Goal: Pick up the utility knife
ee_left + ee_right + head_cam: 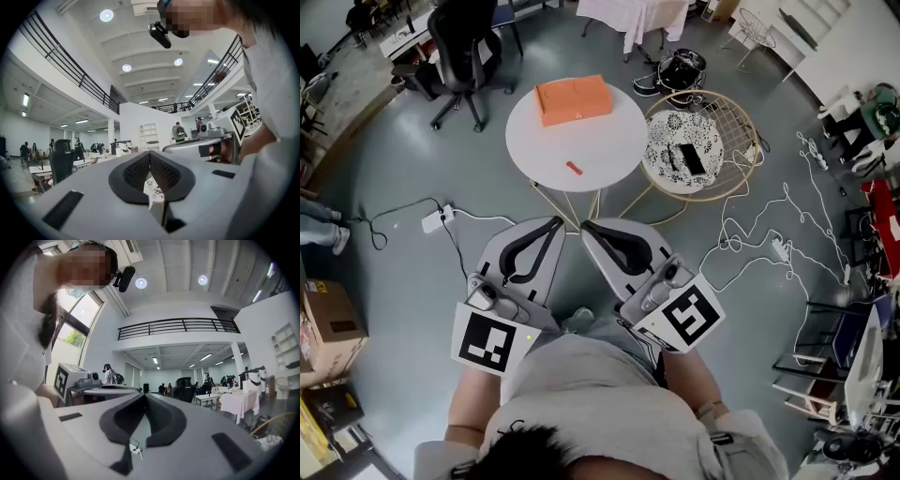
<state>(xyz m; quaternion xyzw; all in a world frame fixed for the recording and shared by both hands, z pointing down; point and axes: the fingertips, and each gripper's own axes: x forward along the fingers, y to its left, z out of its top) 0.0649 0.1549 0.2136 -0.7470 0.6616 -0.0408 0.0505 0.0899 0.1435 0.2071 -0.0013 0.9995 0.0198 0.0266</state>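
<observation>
A grey concrete floor (412,169) fills the head view. On it, far from the person, stands a round white table (591,145), and touching its right side is a round rattan basket chair (749,120) with a black-and-white patterned cushion (667,150). A flat orange rectangular box (573,99) lies on the far half of the table. The left gripper (555,225) and right gripper (589,228) are held side by side near the person's body, well short of the table. Each has its jaw tips pressed together with nothing between them. The small red utility knife (573,168) lies alone on the table's near part, well apart from both grippers.
</observation>
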